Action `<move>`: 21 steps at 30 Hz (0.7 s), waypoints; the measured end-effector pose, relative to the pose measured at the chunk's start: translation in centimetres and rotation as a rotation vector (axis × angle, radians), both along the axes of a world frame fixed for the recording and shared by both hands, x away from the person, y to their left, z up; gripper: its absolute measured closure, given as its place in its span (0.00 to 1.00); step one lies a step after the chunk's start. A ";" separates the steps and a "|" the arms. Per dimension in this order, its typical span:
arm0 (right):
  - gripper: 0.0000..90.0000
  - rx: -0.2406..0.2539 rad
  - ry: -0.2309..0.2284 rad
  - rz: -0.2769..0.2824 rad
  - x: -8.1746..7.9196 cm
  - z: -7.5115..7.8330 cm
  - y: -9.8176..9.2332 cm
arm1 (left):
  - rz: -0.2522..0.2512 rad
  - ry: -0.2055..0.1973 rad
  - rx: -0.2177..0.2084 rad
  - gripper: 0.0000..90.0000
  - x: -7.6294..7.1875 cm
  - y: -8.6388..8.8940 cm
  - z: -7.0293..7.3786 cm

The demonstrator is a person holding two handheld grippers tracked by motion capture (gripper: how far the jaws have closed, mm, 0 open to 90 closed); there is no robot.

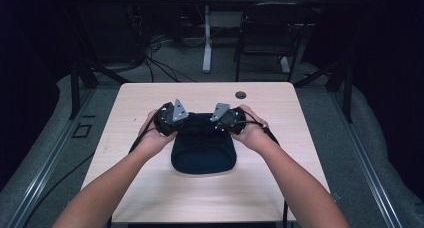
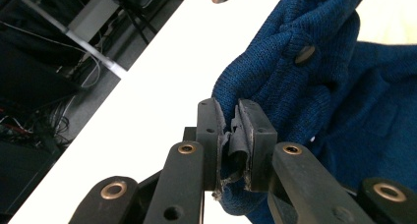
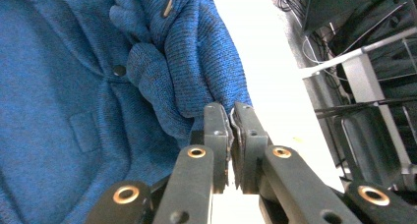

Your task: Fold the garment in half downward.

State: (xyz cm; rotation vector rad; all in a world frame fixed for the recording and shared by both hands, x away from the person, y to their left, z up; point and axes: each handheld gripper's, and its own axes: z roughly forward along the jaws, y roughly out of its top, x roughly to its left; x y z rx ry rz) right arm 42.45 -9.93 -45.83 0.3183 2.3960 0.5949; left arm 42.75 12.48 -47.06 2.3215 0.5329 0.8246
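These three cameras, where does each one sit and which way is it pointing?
High view: above the person's side, looking forward and down at the table; both forearms and hands show.
Left gripper view: rides the left gripper, looking along its fingers shut on the blue sweater.
Right gripper view: rides the right gripper, fingers shut on the same sweater.
Both gripper views share the sweater's buttons and the pale tabletop.

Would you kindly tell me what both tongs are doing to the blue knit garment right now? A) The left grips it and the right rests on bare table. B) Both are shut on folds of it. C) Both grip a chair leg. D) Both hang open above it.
B: the left tongs pinch a fold of the garment between closed jaws, and the right tongs pinch another fold of it.
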 end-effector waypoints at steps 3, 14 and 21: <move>0.95 -0.004 0.004 0.003 -0.2 0.0 0.0 | -0.001 0.006 -0.002 0.90 -0.1 0.1 0.1; 0.96 0.020 0.014 0.024 -1.8 0.5 -0.4 | -0.027 0.032 -0.015 0.89 -0.8 0.4 0.6; 0.95 0.028 0.028 0.047 -3.1 0.6 -0.6 | -0.044 0.047 -0.024 0.89 -1.7 0.5 0.4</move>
